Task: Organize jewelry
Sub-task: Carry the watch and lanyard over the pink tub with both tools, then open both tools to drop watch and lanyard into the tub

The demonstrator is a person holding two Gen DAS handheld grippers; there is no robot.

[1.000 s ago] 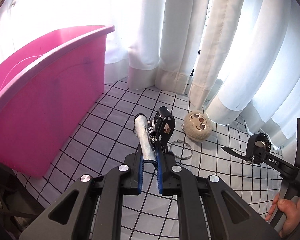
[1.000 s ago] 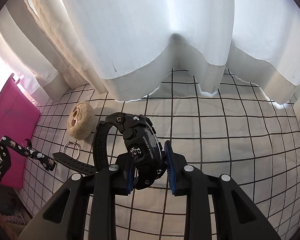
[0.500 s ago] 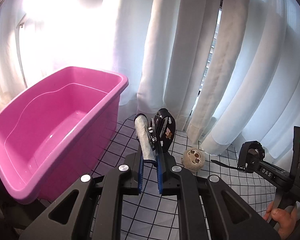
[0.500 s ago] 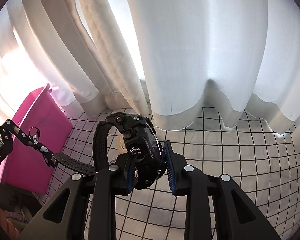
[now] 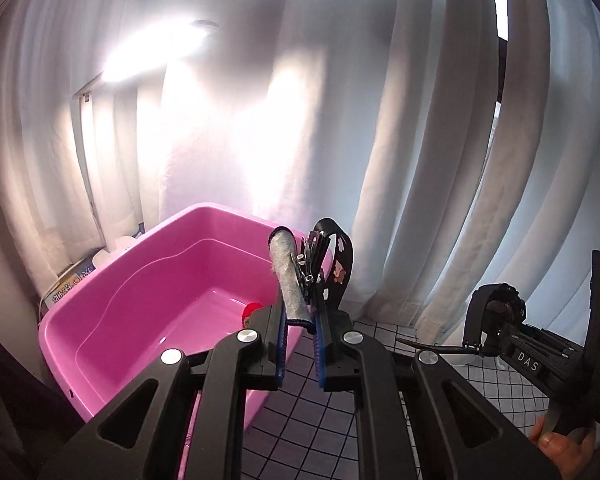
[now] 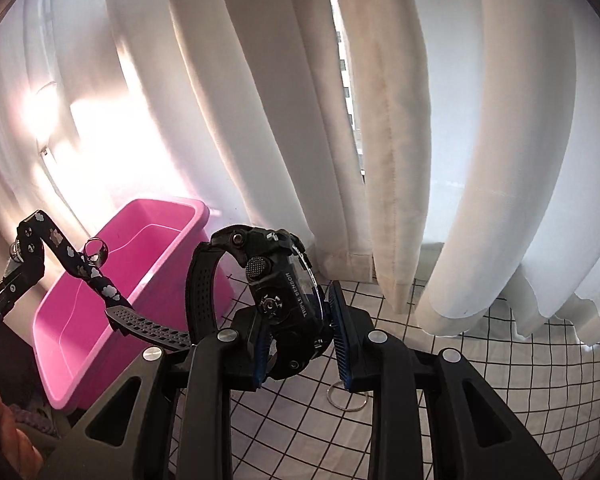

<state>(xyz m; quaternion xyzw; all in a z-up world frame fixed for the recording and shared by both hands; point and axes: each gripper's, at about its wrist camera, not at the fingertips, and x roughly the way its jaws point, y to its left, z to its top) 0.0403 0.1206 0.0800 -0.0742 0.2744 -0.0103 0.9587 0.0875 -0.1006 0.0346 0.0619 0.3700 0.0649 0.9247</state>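
We see a pink plastic tub (image 5: 148, 300) standing on the black-and-white grid cloth (image 5: 320, 432), close against the white curtains (image 5: 420, 160). Inside it, on the bottom near the right wall, lies one small red item (image 5: 251, 309), partly hidden behind the gripper finger; we cannot tell what it is. The rest of the tub floor that shows is bare.

Our left gripper (image 5: 300, 344) is pinching a black patterned strap with a grey fabric end and a metal clip (image 5: 296, 280). The strap's long axis runs up and away along the fingers, its black loop curving over above the tub's near right corner.

Our right gripper (image 6: 300, 344) is clamped on the case of a black wristwatch (image 6: 284, 292), held in the air to the right of the tub. The watch stands on edge, and its perforated band trails out leftward toward the tub.

A metal ring (image 6: 346, 396) lies flat on the cloth beneath the right gripper.
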